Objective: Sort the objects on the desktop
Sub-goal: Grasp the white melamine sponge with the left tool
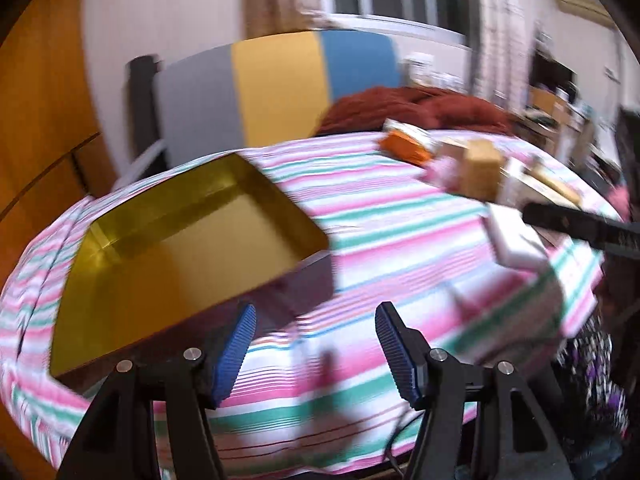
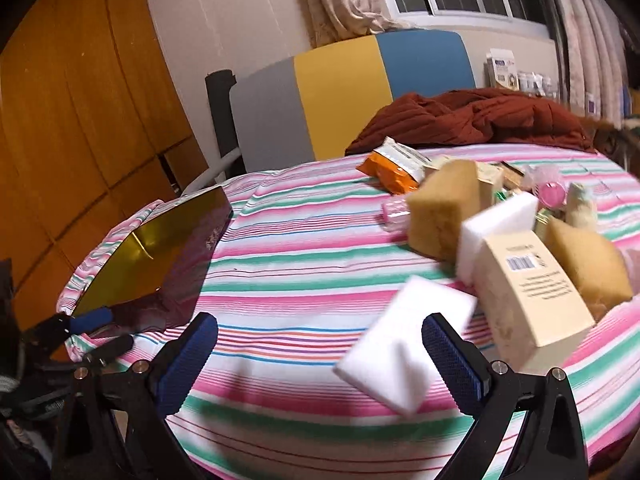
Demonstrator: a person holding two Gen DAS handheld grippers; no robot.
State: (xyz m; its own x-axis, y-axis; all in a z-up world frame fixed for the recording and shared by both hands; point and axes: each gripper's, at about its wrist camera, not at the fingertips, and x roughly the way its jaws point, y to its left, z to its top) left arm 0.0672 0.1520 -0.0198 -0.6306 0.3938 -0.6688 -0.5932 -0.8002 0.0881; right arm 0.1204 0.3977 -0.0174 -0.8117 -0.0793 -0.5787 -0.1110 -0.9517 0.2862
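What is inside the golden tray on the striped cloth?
The golden tray shows only its bare shiny floor and walls. Its near corner is hidden behind the left gripper.

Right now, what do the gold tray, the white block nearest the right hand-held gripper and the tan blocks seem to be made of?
Gold tray: glossy foil-lined card or thin metal, judging by its mirror-like sheen; hard to say which. White block: matte foam, probably a melamine sponge; plain, textureless faces. Tan blocks: porous sponge, dull and rough-looking.

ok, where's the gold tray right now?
The gold tray sits on the striped cloth, left of the left gripper; in the right wrist view it lies far left, away from the object pile.
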